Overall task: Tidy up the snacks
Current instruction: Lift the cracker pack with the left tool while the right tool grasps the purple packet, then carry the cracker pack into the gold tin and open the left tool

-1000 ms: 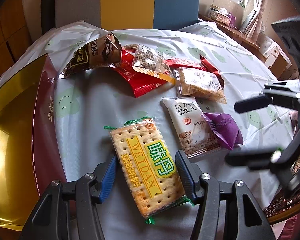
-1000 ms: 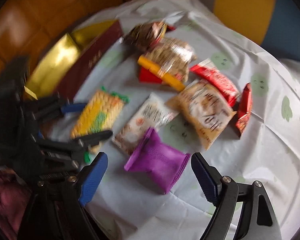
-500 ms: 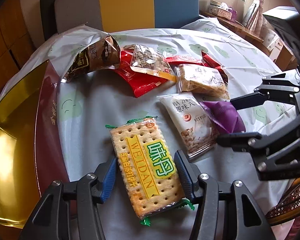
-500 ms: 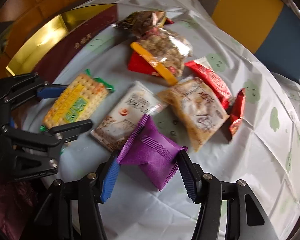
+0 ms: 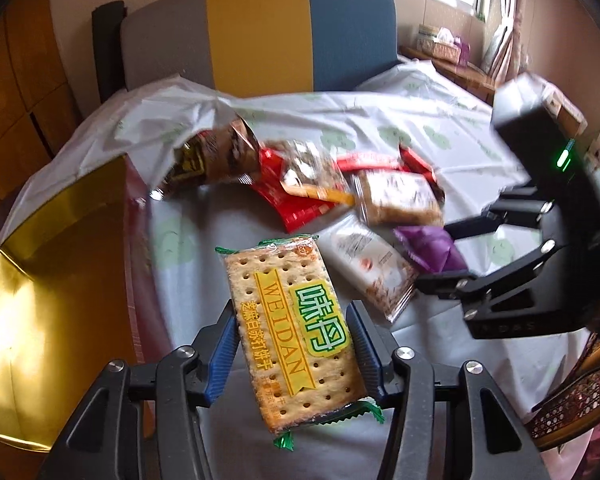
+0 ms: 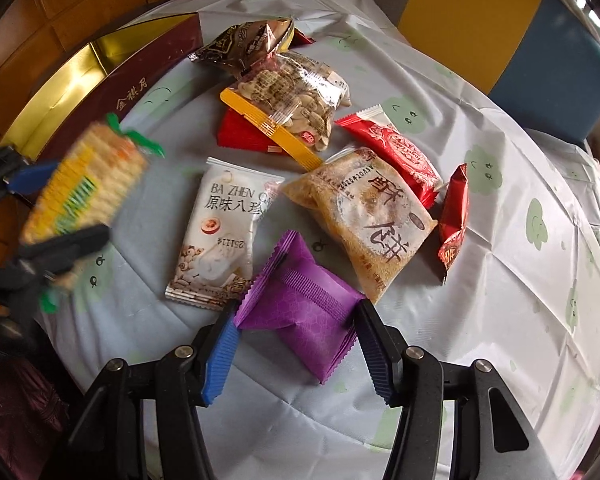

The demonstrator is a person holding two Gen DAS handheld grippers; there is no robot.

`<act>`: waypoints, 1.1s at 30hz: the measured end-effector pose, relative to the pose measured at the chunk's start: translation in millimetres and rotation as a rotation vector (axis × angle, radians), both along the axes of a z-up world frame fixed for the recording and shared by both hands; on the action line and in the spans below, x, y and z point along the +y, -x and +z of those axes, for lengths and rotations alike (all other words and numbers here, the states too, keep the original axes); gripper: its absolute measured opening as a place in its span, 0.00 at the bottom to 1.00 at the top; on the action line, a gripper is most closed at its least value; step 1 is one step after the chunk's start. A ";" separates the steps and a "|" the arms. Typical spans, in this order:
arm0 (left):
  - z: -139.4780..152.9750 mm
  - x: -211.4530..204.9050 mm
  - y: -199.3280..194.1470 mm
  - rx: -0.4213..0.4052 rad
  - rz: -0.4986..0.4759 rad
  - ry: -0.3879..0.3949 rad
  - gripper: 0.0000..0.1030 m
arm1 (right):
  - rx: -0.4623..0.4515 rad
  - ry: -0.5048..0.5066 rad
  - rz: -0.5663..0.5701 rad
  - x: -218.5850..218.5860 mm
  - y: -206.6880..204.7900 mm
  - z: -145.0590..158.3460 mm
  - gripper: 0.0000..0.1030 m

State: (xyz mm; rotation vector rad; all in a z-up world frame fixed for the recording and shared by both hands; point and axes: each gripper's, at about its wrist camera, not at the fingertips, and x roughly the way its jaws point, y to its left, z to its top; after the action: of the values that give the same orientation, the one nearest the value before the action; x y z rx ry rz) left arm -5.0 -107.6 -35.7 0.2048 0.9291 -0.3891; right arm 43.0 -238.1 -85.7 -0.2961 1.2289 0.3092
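Observation:
My left gripper point(image 5: 292, 344) is shut on the WEIDAN cracker pack point(image 5: 296, 328) and holds it lifted above the table; the pack also shows blurred in the right wrist view point(image 6: 84, 184). My right gripper point(image 6: 296, 340) has its pads on both sides of the purple packet point(image 6: 304, 312), which lies on the tablecloth. The purple packet also shows in the left wrist view point(image 5: 428, 248). Beyond it lie a white BA ZHEN packet point(image 6: 224, 232), a tan pastry packet point(image 6: 364, 216), red packets point(image 6: 392, 152) and a clear nut bag point(image 6: 288, 100).
A gold-lined box with a maroon wall point(image 6: 140, 80) stands at the table's left; it also shows in the left wrist view point(image 5: 60, 260). A brown snack bag point(image 6: 248, 44) lies at the far side. A colour-block chair point(image 5: 260, 32) stands behind the table.
My left gripper has closed on the cracker pack and lifted it off the table. My right gripper has moved in and narrowed around the purple packet.

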 end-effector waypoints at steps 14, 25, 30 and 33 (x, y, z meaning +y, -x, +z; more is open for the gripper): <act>58.5 72.0 -23.1 -0.073 0.162 0.181 0.52 | 0.011 -0.005 -0.039 2.5 0.1 -9.7 0.53; 47.6 154.2 -49.4 -0.025 0.378 0.215 0.52 | -0.019 0.026 -0.010 12.8 8.2 -12.5 0.51; 32.7 171.5 -72.9 0.029 0.406 0.210 0.52 | -0.024 0.029 -0.005 18.8 13.4 -11.2 0.51; 21.5 170.0 -98.4 0.066 0.397 0.189 0.52 | -0.025 0.029 -0.005 20.1 14.6 -10.8 0.51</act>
State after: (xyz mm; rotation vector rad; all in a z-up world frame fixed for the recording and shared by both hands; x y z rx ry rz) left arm 93.4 62.4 -14.2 -0.1657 0.9662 -0.1147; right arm 28.4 -218.0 -96.5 -0.3207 1.2104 0.2834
